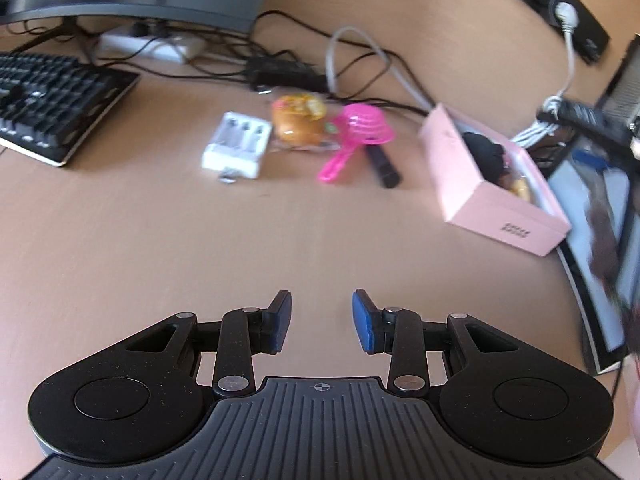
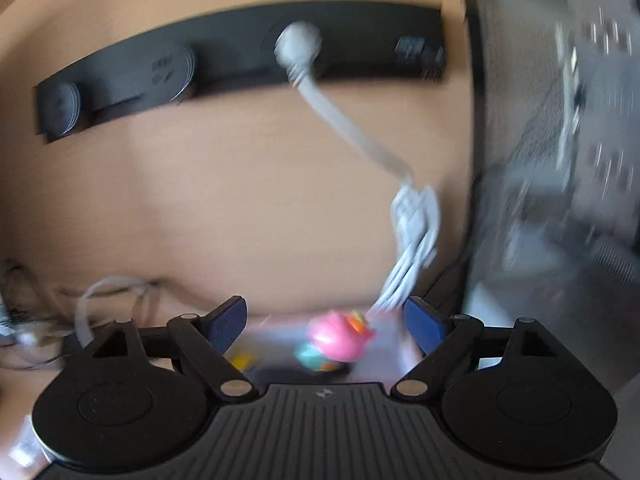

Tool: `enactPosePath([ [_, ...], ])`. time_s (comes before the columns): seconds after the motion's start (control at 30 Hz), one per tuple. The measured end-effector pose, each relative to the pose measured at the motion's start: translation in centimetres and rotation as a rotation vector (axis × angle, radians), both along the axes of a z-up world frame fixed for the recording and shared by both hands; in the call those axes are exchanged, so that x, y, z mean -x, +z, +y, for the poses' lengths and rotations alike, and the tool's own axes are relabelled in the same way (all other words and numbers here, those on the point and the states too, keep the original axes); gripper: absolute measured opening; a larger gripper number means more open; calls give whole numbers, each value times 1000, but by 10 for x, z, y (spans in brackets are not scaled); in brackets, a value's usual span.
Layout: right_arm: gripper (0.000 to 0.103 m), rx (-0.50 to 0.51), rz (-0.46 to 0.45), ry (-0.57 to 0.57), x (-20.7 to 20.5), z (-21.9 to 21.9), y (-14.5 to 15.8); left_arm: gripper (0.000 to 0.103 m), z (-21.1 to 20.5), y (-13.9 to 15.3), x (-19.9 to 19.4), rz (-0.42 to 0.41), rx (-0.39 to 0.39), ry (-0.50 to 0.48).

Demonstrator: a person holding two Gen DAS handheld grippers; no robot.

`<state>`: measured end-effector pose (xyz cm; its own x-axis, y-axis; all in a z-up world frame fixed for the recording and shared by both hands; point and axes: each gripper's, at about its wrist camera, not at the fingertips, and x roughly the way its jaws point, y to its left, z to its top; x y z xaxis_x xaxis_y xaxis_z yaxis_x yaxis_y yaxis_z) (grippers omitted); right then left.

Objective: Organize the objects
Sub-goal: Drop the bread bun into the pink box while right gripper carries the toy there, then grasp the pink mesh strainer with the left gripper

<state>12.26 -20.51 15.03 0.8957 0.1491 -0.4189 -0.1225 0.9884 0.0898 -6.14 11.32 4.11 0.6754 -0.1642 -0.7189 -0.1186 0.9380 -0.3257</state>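
Observation:
In the left wrist view an open pink box point(image 1: 496, 192) sits on the wooden desk at the right, with dark and yellow items inside. Left of it lie a black marker point(image 1: 383, 166), a pink toy strainer point(image 1: 356, 136), a wrapped bun point(image 1: 298, 120) and a white battery charger point(image 1: 237, 144). My left gripper point(image 1: 322, 320) is open and empty, well short of them. My right gripper point(image 2: 326, 322) is open over the box; a pink toy point(image 2: 338, 336) lies below, between the fingers, not touching either. That view is blurred.
A black keyboard point(image 1: 52, 104) and a monitor base stand at the far left. A white power strip point(image 1: 152, 44) and tangled cables point(image 1: 288, 64) lie behind the objects. A black wall socket strip point(image 2: 240, 60) holds a grey plug and cord point(image 2: 412, 232). A dark device stands at the right.

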Motion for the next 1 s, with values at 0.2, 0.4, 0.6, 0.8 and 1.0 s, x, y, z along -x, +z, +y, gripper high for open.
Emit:
enactPosePath([
  [0.2,90,107,143,143,65,23,-45,37,2,9,-27,-39,25,-34],
  [0.4,93,225,133,234,127,43,-50,37,-30,34,-99,-127,7,-135],
  [0.6,103,268,129,238,156,37,-52,37,-43,36,-196,-156,-140,-226],
  [0.8,103,291,240,202,162,19,-72,37,-30,10,-257,-74,-88,-252],
  [1.0,103,271,294,157,164,-3,-81,59,-36,-4,-273,-82,-57,-301],
])
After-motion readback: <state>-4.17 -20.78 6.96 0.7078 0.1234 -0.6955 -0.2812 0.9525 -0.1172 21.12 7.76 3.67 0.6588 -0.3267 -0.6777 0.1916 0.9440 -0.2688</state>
